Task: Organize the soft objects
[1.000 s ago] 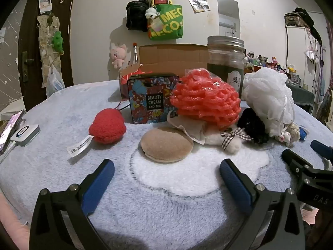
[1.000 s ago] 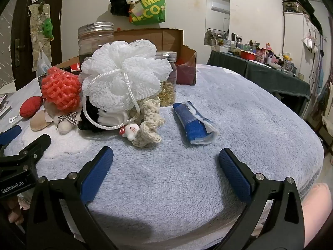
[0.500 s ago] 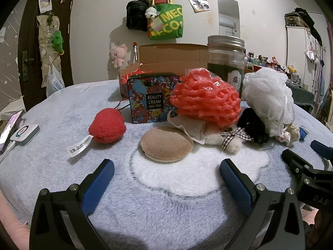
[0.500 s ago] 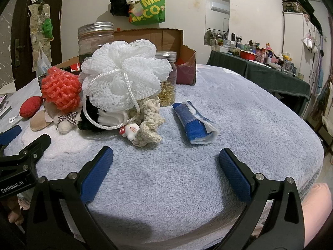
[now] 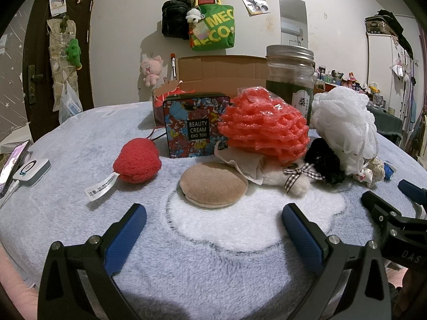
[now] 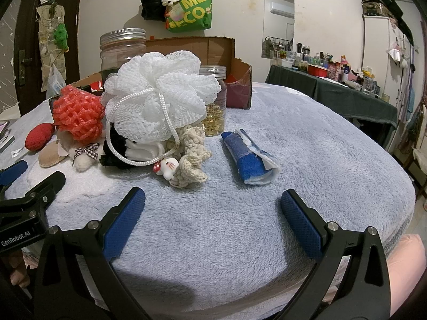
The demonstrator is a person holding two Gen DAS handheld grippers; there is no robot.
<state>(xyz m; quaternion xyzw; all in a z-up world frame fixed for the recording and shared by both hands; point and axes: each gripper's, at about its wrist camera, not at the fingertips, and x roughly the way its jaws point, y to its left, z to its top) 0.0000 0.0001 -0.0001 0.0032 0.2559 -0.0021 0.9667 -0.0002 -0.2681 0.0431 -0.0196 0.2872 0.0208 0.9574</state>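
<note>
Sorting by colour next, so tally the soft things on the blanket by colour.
Red or coral: 2, plush strawberry and mesh sponge
White or cream: 3, bath pouf, bow plush, crochet scrunchie
Tan: 1, puff
Black: 1, scrunchie
Blue: 1, rolled cloth
Total: 8

You are working in a lived-in home bedroom. A green tote bag (image 5: pixel 213 28) hangs on the wall with a black backpack (image 5: pixel 174 18) just left of it and a pink plush toy (image 5: pixel 151 69) below. Left of the tote stands a dark wooden door (image 5: pixel 40 61); far right of it, a white wardrobe (image 6: pixel 384 53) and a cluttered side table (image 6: pixel 333 85). Everything rests on a fluffy blue blanket (image 6: pixel 307 138).
</note>
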